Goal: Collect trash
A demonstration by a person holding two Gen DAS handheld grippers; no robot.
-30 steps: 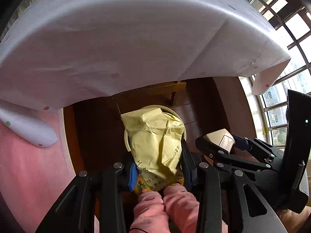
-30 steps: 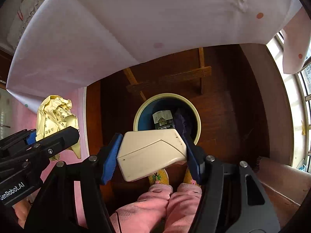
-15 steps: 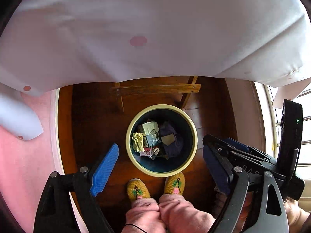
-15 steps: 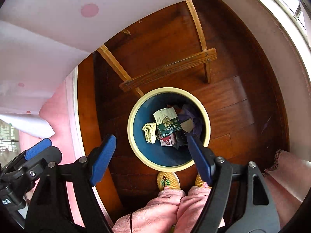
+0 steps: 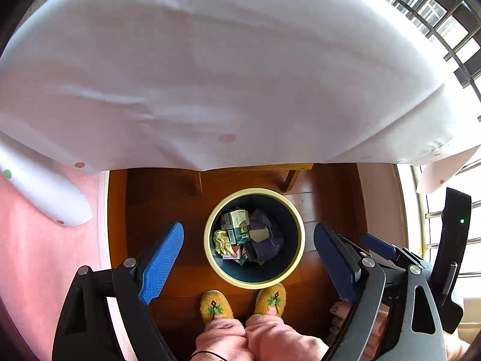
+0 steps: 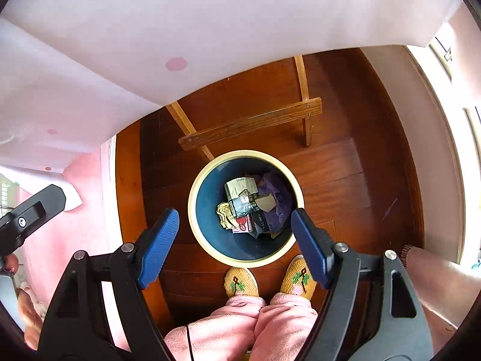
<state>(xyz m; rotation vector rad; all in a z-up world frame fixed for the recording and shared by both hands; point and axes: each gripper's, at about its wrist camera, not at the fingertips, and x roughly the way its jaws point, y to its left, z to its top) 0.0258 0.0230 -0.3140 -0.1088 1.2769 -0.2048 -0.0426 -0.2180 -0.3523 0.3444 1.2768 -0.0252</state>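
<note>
- Both grippers, which a second ago clamped a crumpled yellow paper and a cream box, are now empty; that trash lies down in the bin.
- Left gripper (image 5: 249, 258): jaws spread wide, blue pads (image 5: 162, 258) bare, nothing between them.
- Right gripper (image 6: 234, 245): jaws likewise wide apart and holding nothing; its blue fingers (image 6: 306, 246) frame the bin from above.
- Trash bin (image 6: 207, 249), cream-rimmed with a dark blue inside, stands on the wooden floor (image 6: 345, 165) directly below both grippers.
- Inside it: the crumpled yellow paper (image 6: 225, 215) at the left, printed cartons (image 6: 240, 191) in the middle, a purple bag (image 6: 279, 198) at the right.
- Just behind the bin, the person's yellow embroidered slippers (image 6: 240, 281) and pink trouser legs (image 6: 240, 325).
- Beyond the bin, a wooden table brace (image 6: 249, 123) and the white dotted tablecloth (image 5: 210, 75) overhanging the table edge.
</note>
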